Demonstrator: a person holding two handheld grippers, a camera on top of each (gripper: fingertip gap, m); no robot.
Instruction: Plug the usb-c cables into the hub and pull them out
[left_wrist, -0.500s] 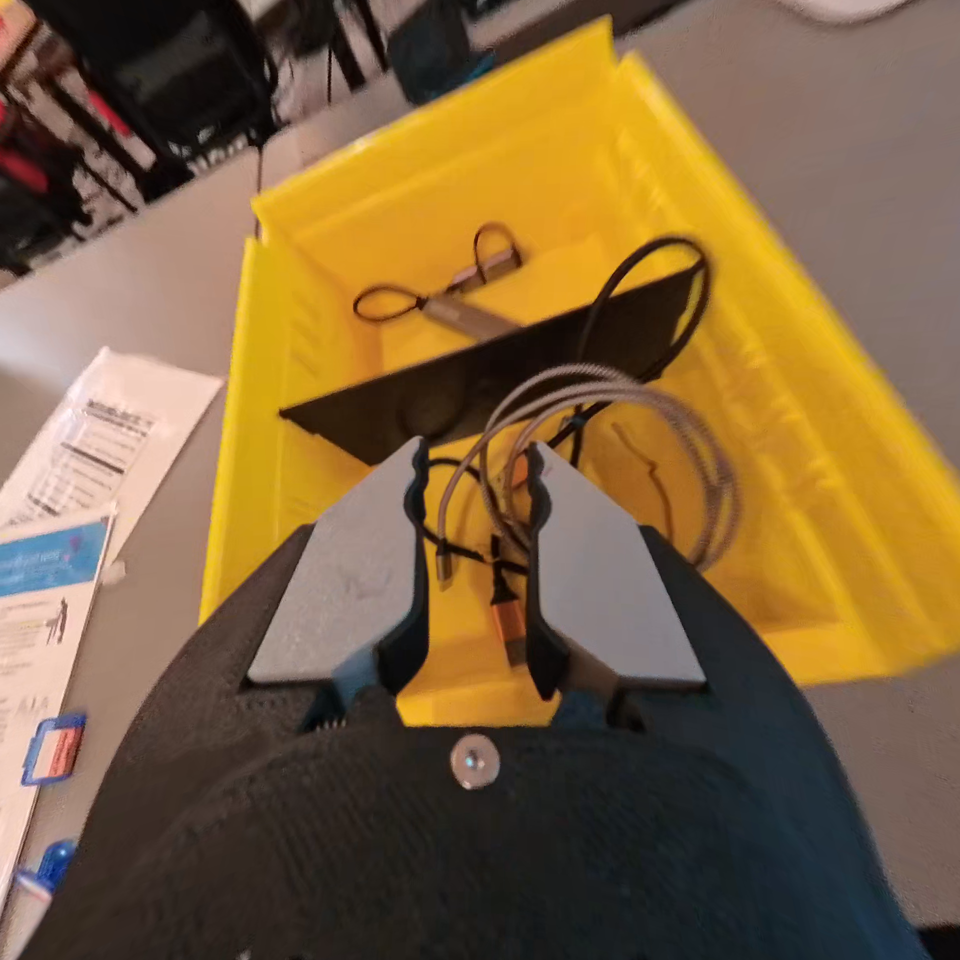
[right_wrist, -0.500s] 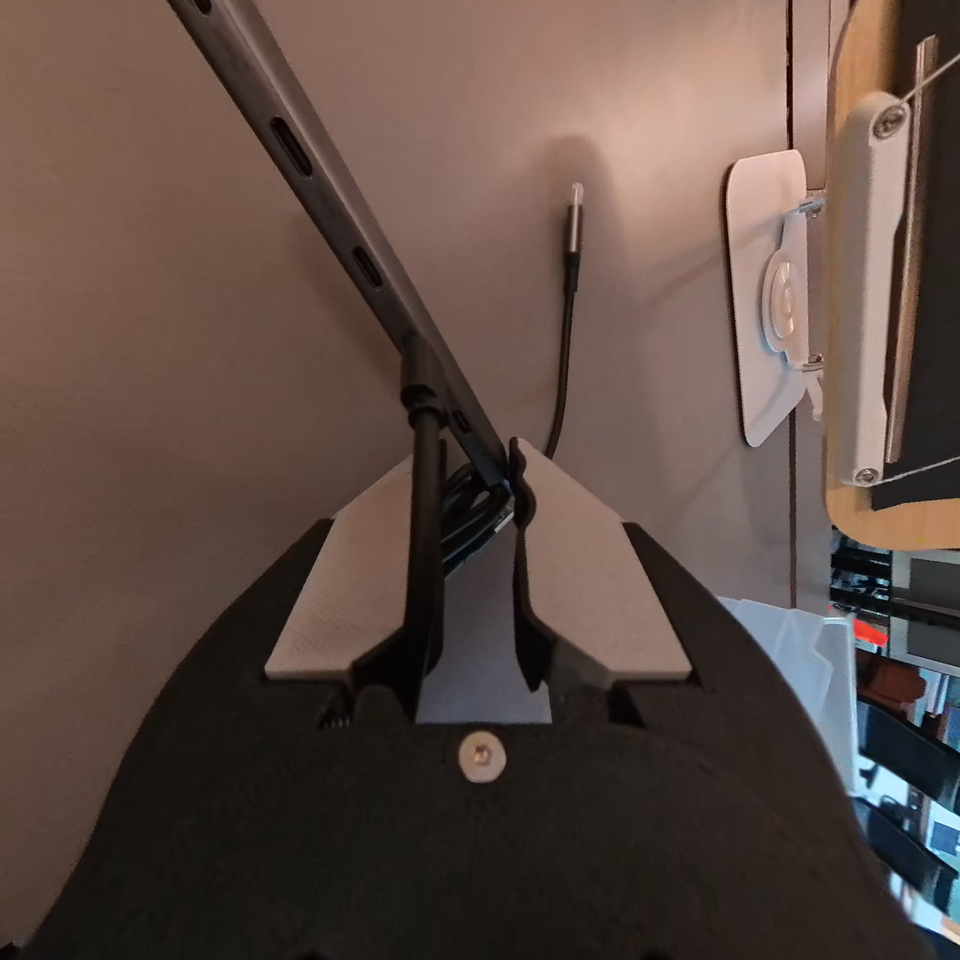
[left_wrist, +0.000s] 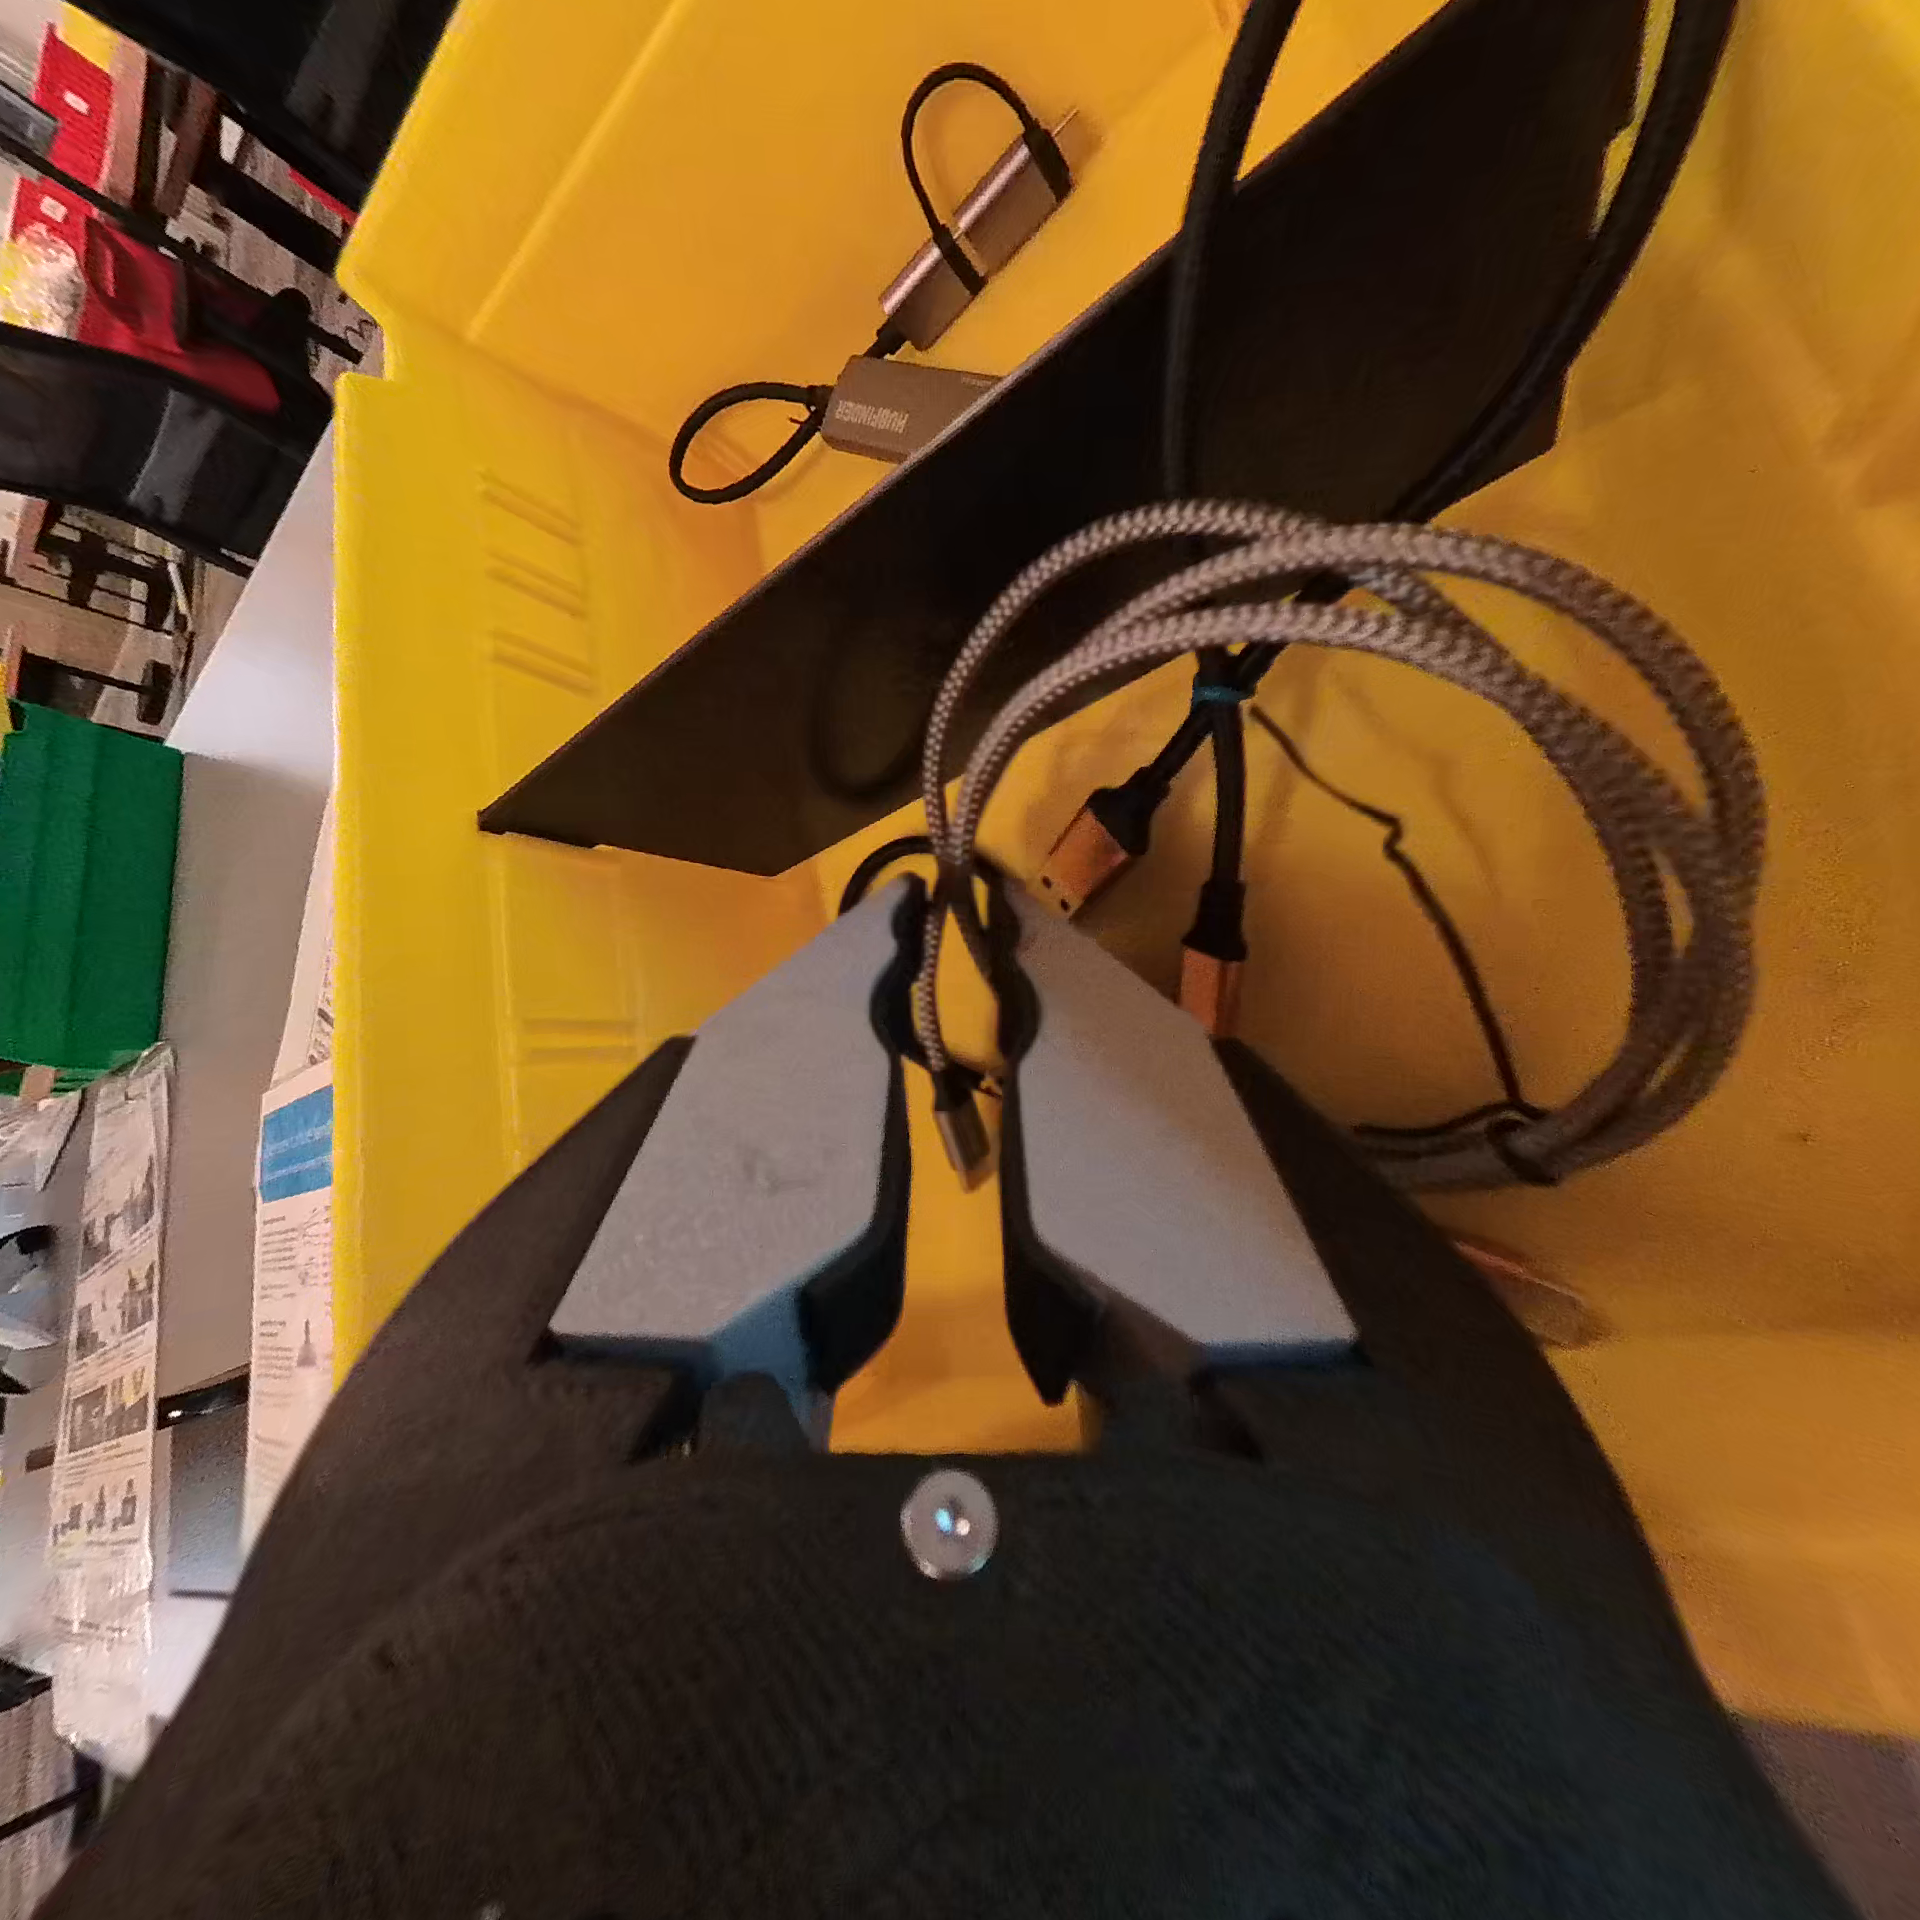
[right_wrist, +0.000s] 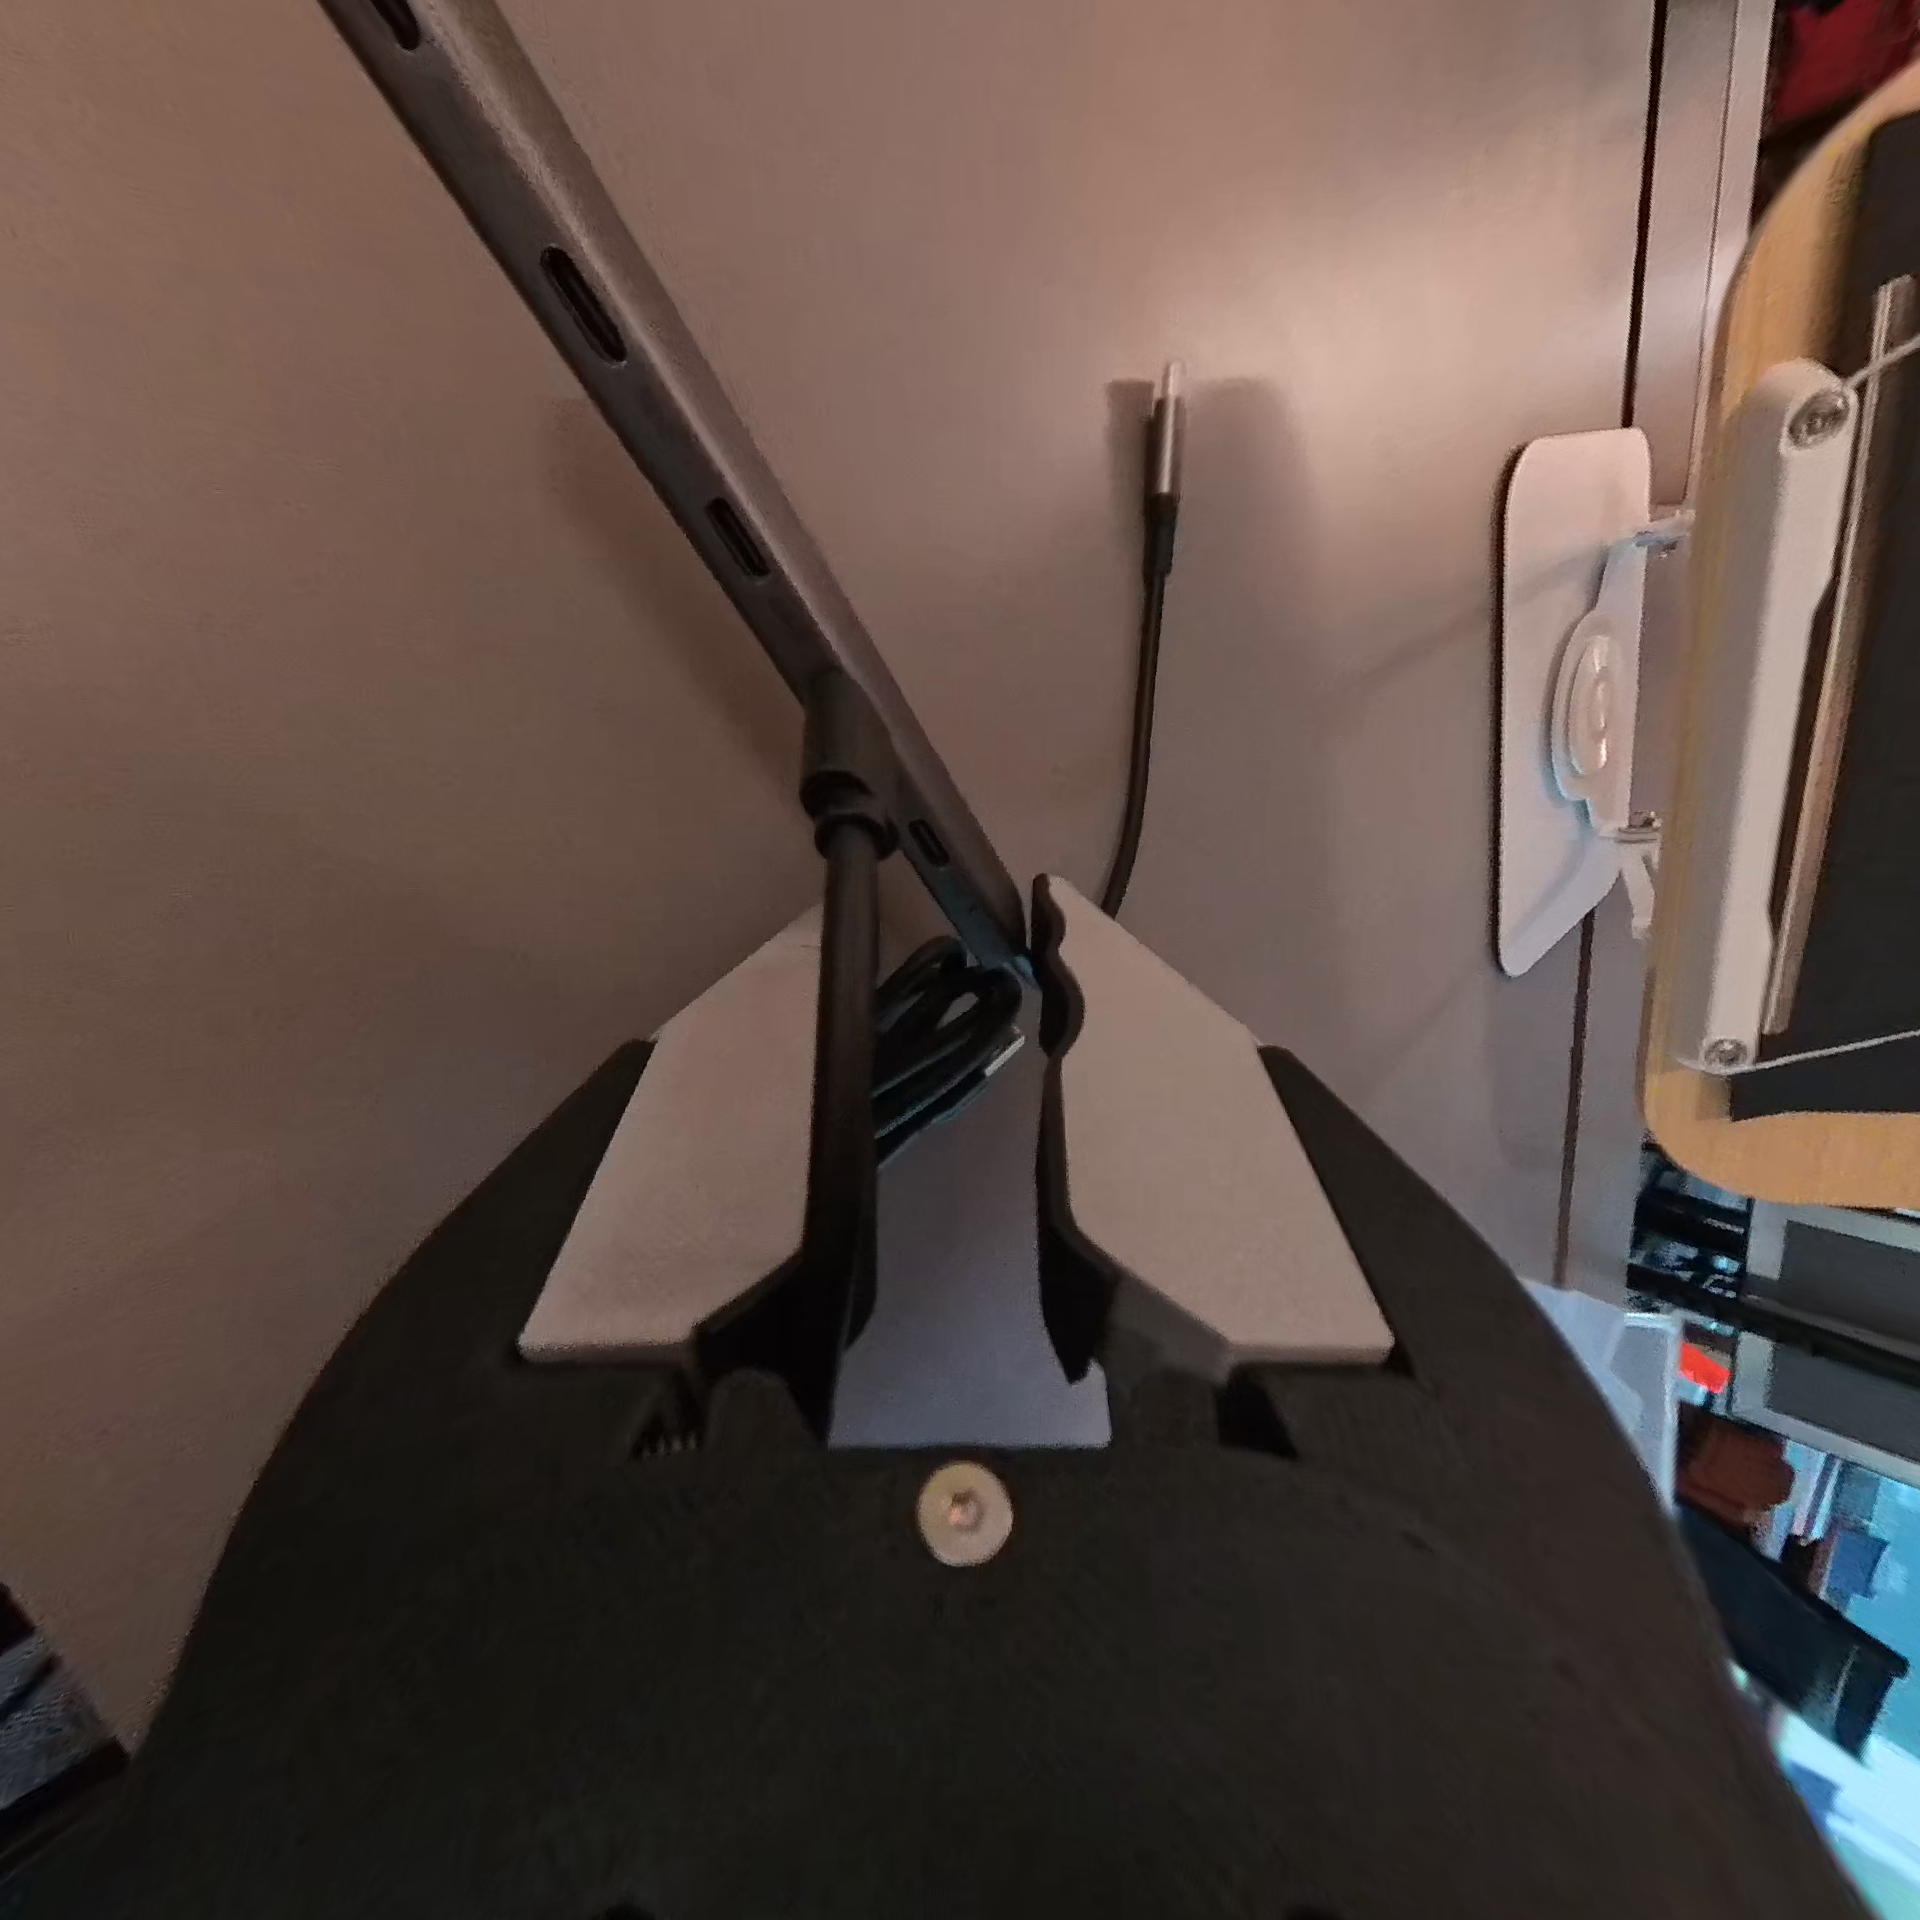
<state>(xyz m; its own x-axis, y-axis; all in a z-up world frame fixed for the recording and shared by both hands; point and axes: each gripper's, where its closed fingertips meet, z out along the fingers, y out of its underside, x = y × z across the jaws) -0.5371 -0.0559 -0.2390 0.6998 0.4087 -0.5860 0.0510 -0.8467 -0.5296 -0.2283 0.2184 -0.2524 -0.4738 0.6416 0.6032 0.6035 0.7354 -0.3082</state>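
My left gripper (left_wrist: 956, 899) is down inside a yellow bin (left_wrist: 436, 831), shut on a grey braided cable (left_wrist: 1558, 665) just behind its silver plug (left_wrist: 961, 1127), which hangs between the fingers. Two cable ends with copper-coloured plugs (left_wrist: 1091, 852) lie just right of the fingertips. My right gripper (right_wrist: 925, 904) is shut on the end of a long slim grey hub (right_wrist: 644, 343) that slants up to the left. A black cable (right_wrist: 847, 935) is plugged into one port of the hub and runs back along the left finger. The hub's own lead, with a silver plug (right_wrist: 1162, 457), lies beyond on the table.
A black divider (left_wrist: 935, 644) crosses the bin; two small grey adapters (left_wrist: 894, 416) lie behind it. Papers (left_wrist: 296, 1195) and a green box (left_wrist: 83, 883) are left of the bin. A white mount plate (right_wrist: 1558, 675) and a wooden board (right_wrist: 1714, 727) are at the right. Left tips to right tips: about 40 centimeters.
My left gripper has dropped lower into the bin and its jaws have closed on the braided cable. My right gripper still holds the hub, almost unmoved.
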